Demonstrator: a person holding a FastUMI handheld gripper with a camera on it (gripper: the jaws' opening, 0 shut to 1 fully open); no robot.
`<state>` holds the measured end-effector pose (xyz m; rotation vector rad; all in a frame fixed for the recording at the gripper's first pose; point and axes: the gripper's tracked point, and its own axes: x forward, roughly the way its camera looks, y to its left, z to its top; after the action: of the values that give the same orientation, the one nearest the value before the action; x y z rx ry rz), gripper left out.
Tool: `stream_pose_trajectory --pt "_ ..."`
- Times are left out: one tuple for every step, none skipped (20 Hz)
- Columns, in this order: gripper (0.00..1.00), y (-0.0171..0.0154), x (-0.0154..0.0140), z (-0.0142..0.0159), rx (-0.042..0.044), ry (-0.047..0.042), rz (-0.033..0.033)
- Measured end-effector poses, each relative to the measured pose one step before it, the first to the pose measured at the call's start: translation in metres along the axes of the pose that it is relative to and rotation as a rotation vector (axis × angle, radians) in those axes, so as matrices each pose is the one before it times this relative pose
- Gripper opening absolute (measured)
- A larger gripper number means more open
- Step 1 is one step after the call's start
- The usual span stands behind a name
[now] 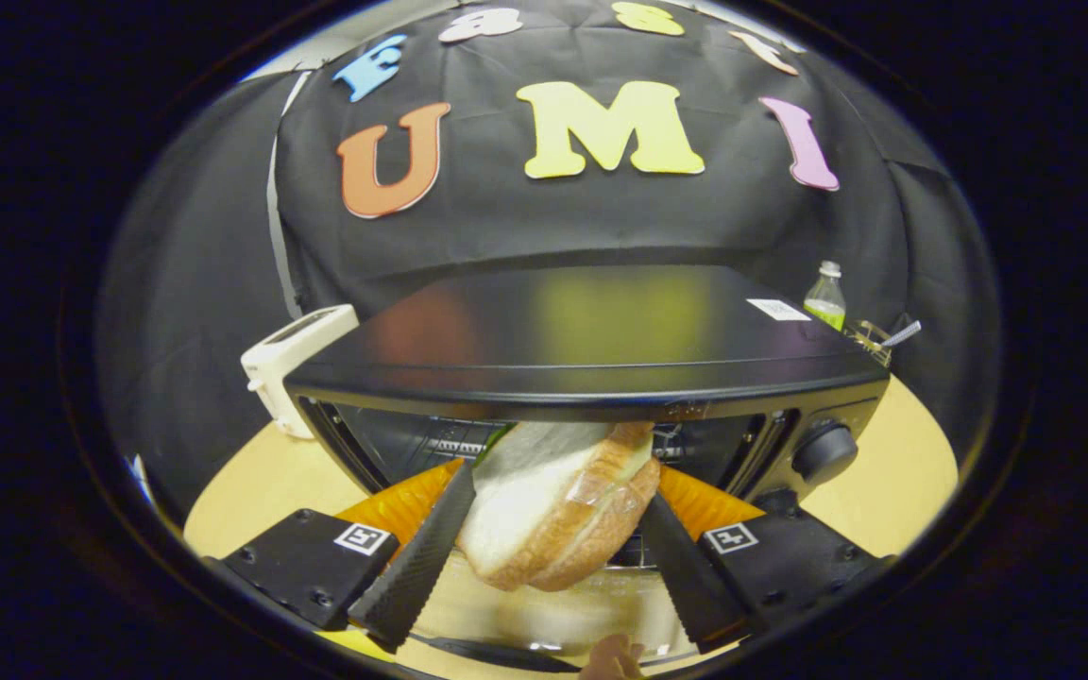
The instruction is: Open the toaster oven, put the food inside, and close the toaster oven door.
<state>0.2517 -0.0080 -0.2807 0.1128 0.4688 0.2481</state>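
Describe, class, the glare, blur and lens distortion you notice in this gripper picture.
Gripper view: the toaster oven has a glossy top mirroring blurred colour from the wall; its straight front edge bows from fisheye distortion; the sandwich, clamped in the gripper, looks slightly soft; the open glass door below shows pale glare.

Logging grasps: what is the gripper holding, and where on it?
The sandwich, pinched across its sides by both fingers, at the open toaster oven.

Hand-held gripper point(553, 529) — fingers point(416, 557) clamped on sandwich point(553, 501).
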Motion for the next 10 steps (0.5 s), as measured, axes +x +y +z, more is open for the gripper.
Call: stream_pose_trajectory --pt "1.00 -0.00373 -0.00171 0.00258 0.02337 -0.01950 -0.00443" --pt "1.00 -0.00210 -0.00233 -0.00014 0.02175 -0.00587 0.00598" --pt "1.00 -0.00203 -0.00126 -0.00222 0.01834 0.00393 0.00245" --pt "1.00 -0.00334 -0.00308 -0.00647 0.01672 0.02198 -0.00302" --pt "1.00 -0.00261 -0.00383 -0.00482 0.01703 0.01760 0.00125" --pt "1.00 -0.00478 -0.00206 -0.00443 0.01834 0.01550 -0.00430" --pt "1.00 -0.00436 -0.00193 -0.00313 0.01987 0.00570 -0.00161" --pt "1.00 -0.00654 -0.00170 -0.00483 0.01347 0.01473 -0.01255" --pt "1.00 -0.00954 -0.00129 -0.00498 0.00202 0.01797 -0.02380" --pt "1.00 -0.00747 -0.00158 -0.00637 -0.00130 0.02047 -0.00735"
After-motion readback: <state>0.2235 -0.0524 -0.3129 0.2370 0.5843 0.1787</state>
